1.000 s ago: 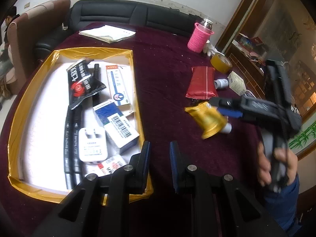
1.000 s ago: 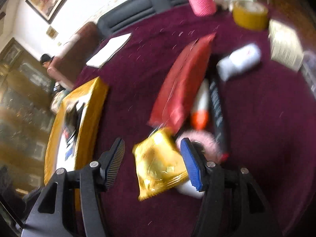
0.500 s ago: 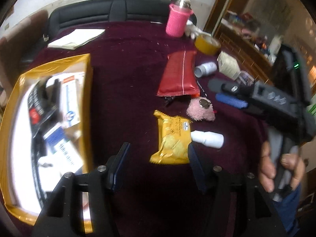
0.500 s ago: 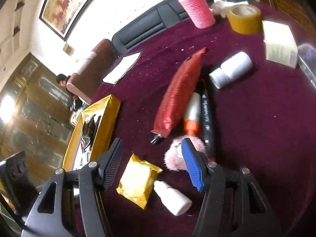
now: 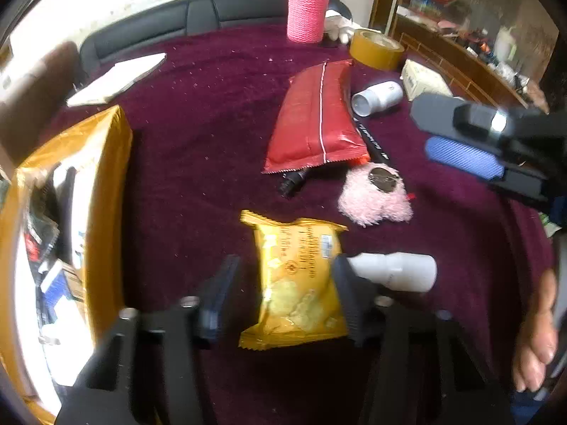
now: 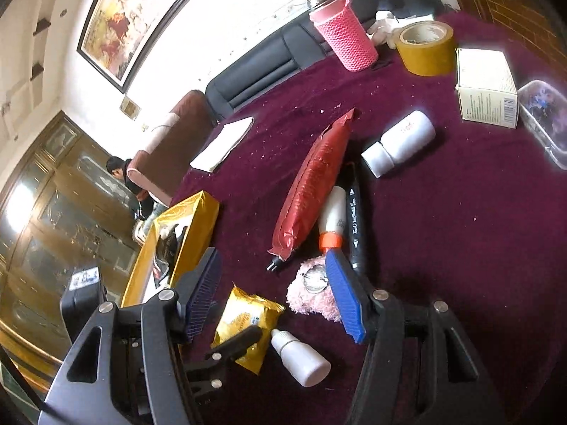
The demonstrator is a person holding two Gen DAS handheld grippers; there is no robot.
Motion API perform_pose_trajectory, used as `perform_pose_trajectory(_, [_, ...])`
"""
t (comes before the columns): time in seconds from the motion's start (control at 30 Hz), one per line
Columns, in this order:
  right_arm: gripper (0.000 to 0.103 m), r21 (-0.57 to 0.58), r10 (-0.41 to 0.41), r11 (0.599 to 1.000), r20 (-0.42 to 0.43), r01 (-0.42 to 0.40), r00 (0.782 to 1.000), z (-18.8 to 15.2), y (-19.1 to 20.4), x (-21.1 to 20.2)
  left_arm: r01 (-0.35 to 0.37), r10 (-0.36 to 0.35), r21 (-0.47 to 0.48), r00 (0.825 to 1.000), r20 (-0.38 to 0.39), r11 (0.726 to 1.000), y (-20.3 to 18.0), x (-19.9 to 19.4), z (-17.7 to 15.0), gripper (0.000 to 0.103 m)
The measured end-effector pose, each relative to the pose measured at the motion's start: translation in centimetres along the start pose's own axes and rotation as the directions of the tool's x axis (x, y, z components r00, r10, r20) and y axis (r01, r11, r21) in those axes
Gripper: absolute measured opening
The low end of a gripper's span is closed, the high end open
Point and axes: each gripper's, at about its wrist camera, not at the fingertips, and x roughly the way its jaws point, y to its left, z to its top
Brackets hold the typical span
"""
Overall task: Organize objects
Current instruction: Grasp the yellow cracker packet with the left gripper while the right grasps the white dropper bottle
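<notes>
Yellow snack packet between the closing left claw on the maroon table.

Left wrist view: the left gripper (image 5: pixel 285 294) straddles the yellow packet (image 5: pixel 296 279), jaws closing, right pad at its edge, left pad clear. One gold-rimmed tray (image 5: pixel 106 184) shows its contents; a hand (image 5: pixel 535 340) grips the right gripper (image 5: pixel 457 134).
Right wrist view: the right gripper (image 6: pixel 273 297) hangs half open, holding nothing. Only here: a painting (image 6: pixel 141 10), one orange-capped tube (image 6: pixel 333 219), two white bottles (image 6: pixel 398 143) (image 6: pixel 301 357), one red pouch (image 6: pixel 315 184), one pink cup (image 6: pixel 343 39), one tape roll (image 6: pixel 427 47).
</notes>
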Motion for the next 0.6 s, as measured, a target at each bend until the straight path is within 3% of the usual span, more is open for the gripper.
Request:
perform_pose_trajectory(0.2, [0.060,-0.042,0.007,0.999,-0.053,-0.009,0.999,-0.8,0.3,0.7,0.001,-0.001,-0.025,1.000,-0.008,1.000,1.3,-0.8,-1.1,0.036])
perform_pose_trajectory(0.33, [0.060,-0.105,-0.001,0.994,-0.100,-0.010,0.995,-2.2,1.3,0.7,-0.018,0.018,-0.026,1.000,-0.013,0.999,1.6,-0.7,-0.9,0.044])
perform_pose_trajectory(0.47, [0.060,-0.210,-0.087,0.976,-0.109,0.063,0.990,-3.4,2.2,0.0,-0.031,0.031,0.001,1.000,-0.006,1.000,1.4,-0.1,-1.1,0.049])
perform_pose_trajectory(0.6, [0.059,-0.344,-0.180,0.930,-0.127,0.127,0.975,-4.8,2.9,0.0,-0.022,0.022,0.000,1.000,0.006,1.000,1.7,-0.4,-1.9,0.038])
